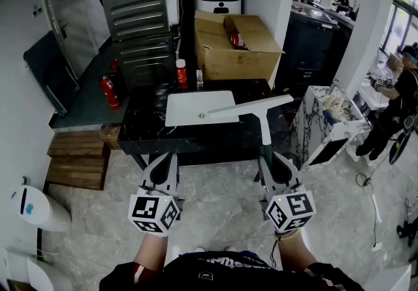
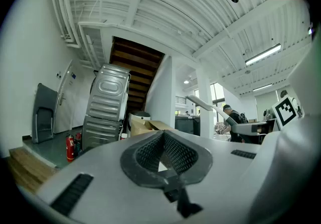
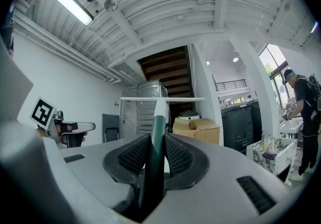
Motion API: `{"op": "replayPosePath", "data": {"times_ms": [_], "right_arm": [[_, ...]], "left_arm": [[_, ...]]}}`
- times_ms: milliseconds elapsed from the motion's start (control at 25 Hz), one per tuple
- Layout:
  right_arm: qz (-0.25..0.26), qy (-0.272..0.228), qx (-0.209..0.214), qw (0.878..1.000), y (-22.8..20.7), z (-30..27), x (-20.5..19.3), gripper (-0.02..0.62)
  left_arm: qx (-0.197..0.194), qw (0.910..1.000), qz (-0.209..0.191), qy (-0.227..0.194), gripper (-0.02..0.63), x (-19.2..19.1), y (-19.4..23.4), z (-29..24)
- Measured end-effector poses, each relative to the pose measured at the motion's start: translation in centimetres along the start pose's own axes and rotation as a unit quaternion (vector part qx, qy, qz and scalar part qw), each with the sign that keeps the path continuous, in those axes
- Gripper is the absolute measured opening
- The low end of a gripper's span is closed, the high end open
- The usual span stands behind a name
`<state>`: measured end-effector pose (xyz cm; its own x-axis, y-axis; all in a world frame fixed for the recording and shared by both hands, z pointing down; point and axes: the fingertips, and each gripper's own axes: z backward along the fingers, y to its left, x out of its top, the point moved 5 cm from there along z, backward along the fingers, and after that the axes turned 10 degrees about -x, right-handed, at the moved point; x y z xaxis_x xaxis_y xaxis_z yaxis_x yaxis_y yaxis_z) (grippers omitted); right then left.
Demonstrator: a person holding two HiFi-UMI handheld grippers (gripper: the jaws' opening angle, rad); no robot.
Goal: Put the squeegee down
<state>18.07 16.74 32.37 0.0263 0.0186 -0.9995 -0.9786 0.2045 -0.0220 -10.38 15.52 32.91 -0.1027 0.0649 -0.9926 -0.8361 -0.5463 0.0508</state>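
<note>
The squeegee has a long white blade [image 1: 251, 107] and a dark green handle [image 3: 152, 168]. My right gripper [image 1: 269, 158] is shut on the handle, its pads pressing both sides [image 3: 154, 143]. It holds the blade level above the front right part of the black marble table [image 1: 140, 132], just right of a white tray [image 1: 196, 106] lying on it. My left gripper [image 1: 164, 160] hovers in front of the table's edge, jaws together with nothing between them [image 2: 163, 140]. The left gripper view shows the blade [image 2: 199, 102] out to its right.
A cardboard box [image 1: 235, 45] and a red bottle [image 1: 181, 74] stand at the table's back. A ribbed metal machine [image 1: 140, 15] and a fire extinguisher [image 1: 110, 91] are at back left, wooden steps [image 1: 78, 159] at left. A marble-patterned stand [image 1: 323, 123] and a person [image 1: 398, 100] are at right.
</note>
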Motion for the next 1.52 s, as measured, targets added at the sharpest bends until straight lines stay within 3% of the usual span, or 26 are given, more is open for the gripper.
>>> {"op": "replayPosePath", "data": {"times_ms": [960, 1280, 1520], "right_arm": [[-0.006, -0.004, 0.012, 1.000, -3.2, -0.2, -0.9, 0.123], [-0.011, 0.008, 0.023, 1.000, -5.5, -2.6, -2.9, 0.123], [-0.014, 0.030, 0.029, 0.999, -5.7, -7.3, -5.0, 0.123]], "left_arm": [[0.011, 0.9998, 0.001, 0.013, 0.014, -1.1, -2.5, -2.8], [0.033, 0.9993, -0.009, 0.015, 0.014, -2.0, -2.8, -5.3], [0.044, 0.9987, -0.005, 0.025, 0.014, -3.6, 0.2, -8.4]]}}
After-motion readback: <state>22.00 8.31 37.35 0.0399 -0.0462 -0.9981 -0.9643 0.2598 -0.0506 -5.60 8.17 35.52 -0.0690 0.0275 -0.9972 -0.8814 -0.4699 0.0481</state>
